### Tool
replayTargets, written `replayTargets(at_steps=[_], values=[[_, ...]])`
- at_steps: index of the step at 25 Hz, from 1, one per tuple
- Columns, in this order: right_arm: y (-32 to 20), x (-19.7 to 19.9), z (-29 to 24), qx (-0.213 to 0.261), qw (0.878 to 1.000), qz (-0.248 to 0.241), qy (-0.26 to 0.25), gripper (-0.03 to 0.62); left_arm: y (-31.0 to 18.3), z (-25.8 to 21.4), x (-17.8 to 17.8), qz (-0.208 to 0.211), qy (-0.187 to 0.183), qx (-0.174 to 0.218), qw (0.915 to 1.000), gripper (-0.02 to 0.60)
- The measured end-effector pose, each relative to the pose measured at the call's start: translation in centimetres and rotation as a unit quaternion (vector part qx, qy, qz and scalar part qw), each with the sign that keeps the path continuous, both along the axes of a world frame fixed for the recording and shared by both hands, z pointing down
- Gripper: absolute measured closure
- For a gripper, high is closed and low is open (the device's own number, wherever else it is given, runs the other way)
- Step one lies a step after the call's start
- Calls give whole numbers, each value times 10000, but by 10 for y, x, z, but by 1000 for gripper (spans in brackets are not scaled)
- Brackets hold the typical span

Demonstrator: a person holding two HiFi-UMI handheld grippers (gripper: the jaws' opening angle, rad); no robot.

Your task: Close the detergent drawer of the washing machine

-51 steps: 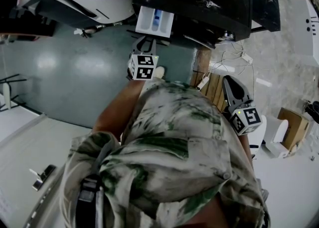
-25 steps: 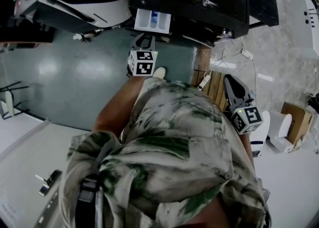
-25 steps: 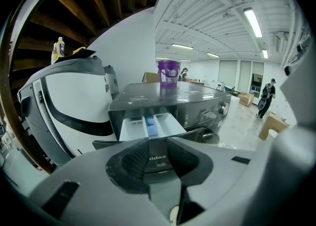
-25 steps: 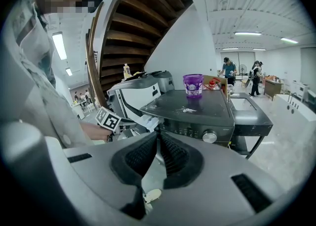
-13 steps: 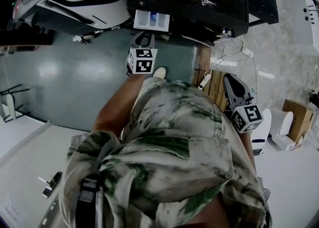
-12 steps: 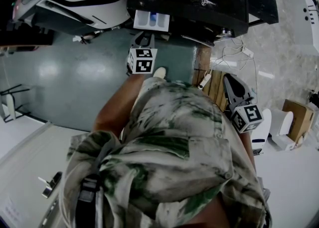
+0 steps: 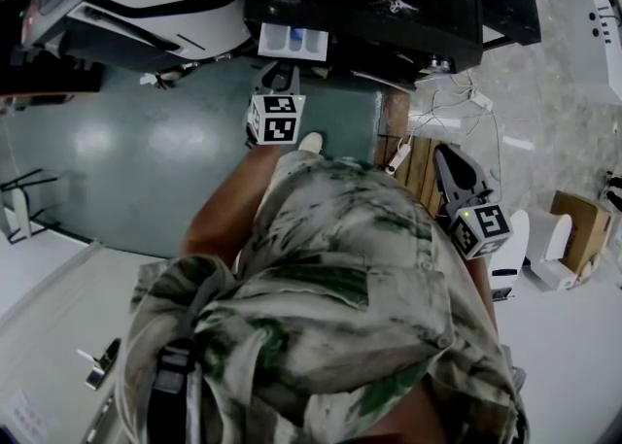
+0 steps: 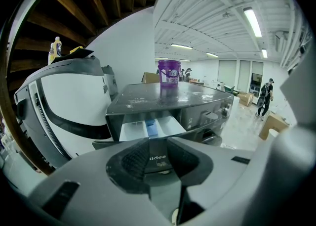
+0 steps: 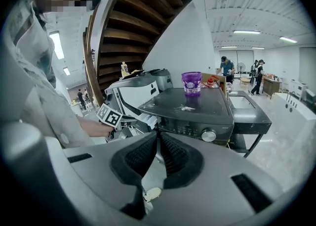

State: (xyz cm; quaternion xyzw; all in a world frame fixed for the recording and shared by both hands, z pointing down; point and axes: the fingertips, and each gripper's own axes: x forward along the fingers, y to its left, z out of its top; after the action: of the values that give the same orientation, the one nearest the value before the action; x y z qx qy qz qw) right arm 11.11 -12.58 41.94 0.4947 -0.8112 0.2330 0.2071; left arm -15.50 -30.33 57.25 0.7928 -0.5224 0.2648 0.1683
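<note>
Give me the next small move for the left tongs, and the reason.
Probably push the left tongs straight forward a short way. The detergent drawer still sticks out of the washing machine with its white compartments showing, and the tongs' slightly parted jaws sit right at its front panel. The right tongs are shut and empty, off to the side.

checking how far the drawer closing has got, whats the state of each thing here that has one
white detergent drawer: partly pulled out, not yet closed
dark grey washing machine: drawer slot open at its front
purple plastic bucket: upright on the machine's top
left claw: jaws apart, at the drawer's front panel
right claw: jaws together, nothing between them, held off to the side
</note>
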Motion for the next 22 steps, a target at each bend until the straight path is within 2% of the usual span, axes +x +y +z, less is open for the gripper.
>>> replayTargets(at_steps=[22], values=[[-8, 6, 2, -1, 9999, 142, 33, 549, -21, 0, 4, 4, 18, 28, 10000, 456]])
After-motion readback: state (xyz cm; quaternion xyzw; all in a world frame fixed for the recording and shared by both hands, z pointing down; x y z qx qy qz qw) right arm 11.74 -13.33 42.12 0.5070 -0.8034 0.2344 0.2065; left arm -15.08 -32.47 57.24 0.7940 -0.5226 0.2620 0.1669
